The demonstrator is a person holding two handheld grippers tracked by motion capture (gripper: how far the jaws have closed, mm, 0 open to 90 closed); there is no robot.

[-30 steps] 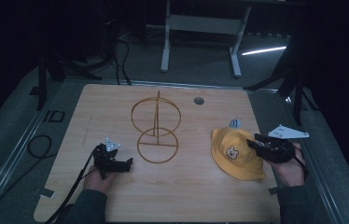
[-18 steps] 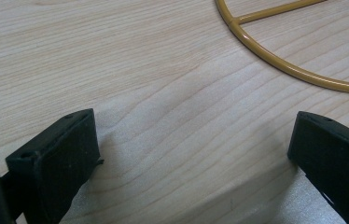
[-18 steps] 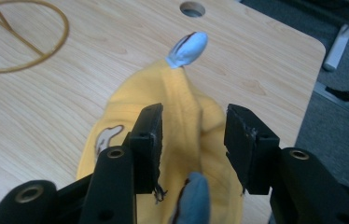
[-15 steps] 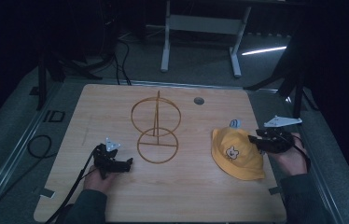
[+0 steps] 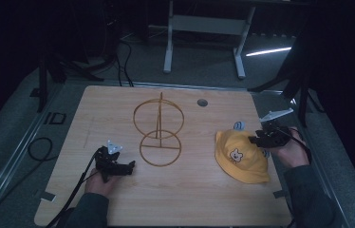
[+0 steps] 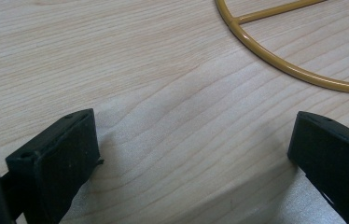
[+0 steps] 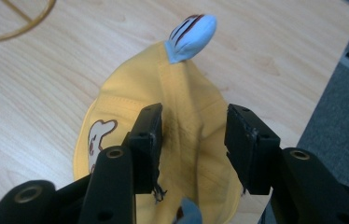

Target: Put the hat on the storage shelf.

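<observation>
Looking down from the high view, we saw a wooden table [image 5: 185, 199] with a gold wire stand [image 5: 159, 130] near its middle, made of two rings joined by an upright rod, one ring flat on the wood and the other raised and upright behind it. A small round hole [image 5: 202, 102] sat in the tabletop beyond the stand. On the right side of the table lay a yellow hat [image 5: 239, 156] with a small cartoon animal patch on it and a pale blue striped ear [image 5: 238, 125] poking out at its far edge. Our right tool [image 5: 261, 138] hovered at the hat's right edge, held in the right hand [image 5: 289, 151]; in the right gripper view its jaws stood a little apart over the yellow cloth, which showed between them, and we could not tell whether they touched it. The blue ear [image 7: 191, 30] stood past the jaws, and the patch [image 7: 99, 137] lay just left of the left jaw. Our left tool [image 5: 116, 164] rested low on the near left part of the table, held in the left hand [image 5: 100, 183], with its cable trailing off toward the table's near edge. In the left gripper view its jaws were spread wide with only bare wood grain between them, and the curved base ring of the stand [image 6: 294, 70] lay ahead and to the right, well clear of both jaws.
</observation>
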